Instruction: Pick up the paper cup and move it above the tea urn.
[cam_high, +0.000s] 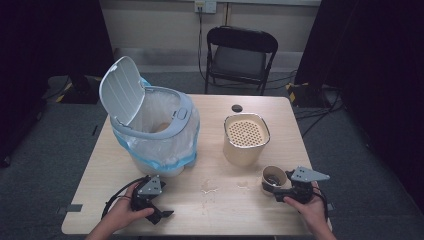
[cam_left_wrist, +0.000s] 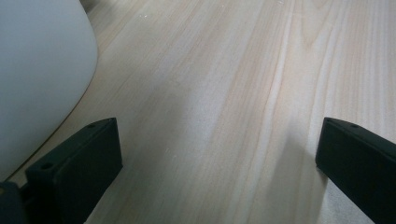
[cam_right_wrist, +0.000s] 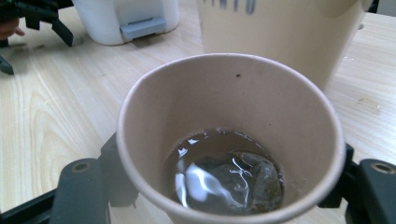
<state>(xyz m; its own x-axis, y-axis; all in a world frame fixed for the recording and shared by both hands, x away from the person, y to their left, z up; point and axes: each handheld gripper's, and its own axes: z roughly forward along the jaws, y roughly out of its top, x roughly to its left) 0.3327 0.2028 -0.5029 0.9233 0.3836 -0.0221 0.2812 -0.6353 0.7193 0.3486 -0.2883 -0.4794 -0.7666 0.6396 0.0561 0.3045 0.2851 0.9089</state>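
A brown paper cup (cam_high: 274, 178) stands on the table near its front right, and my right gripper (cam_high: 276, 189) is shut on it. In the right gripper view the cup (cam_right_wrist: 233, 102) sits between the two black jaws, one pressed to each side. It holds a little clear liquid and a soaked tea bag (cam_right_wrist: 233, 182). My left gripper (cam_high: 160, 212) rests at the front left with a hand around it. Its jaws stand wide open (cam_left_wrist: 219, 154) over bare wood with nothing between them, close beside the white bin (cam_left_wrist: 37, 70).
The white pedal bin (cam_high: 155, 130) has its lid up and a plastic liner. A cream container with a perforated strainer top (cam_high: 246, 137) stands just behind the cup. A small black disc (cam_high: 237, 108) lies further back. Crumbs and stains (cam_high: 210, 189) mark the table's middle front. A black chair (cam_high: 240, 55) stands beyond the table.
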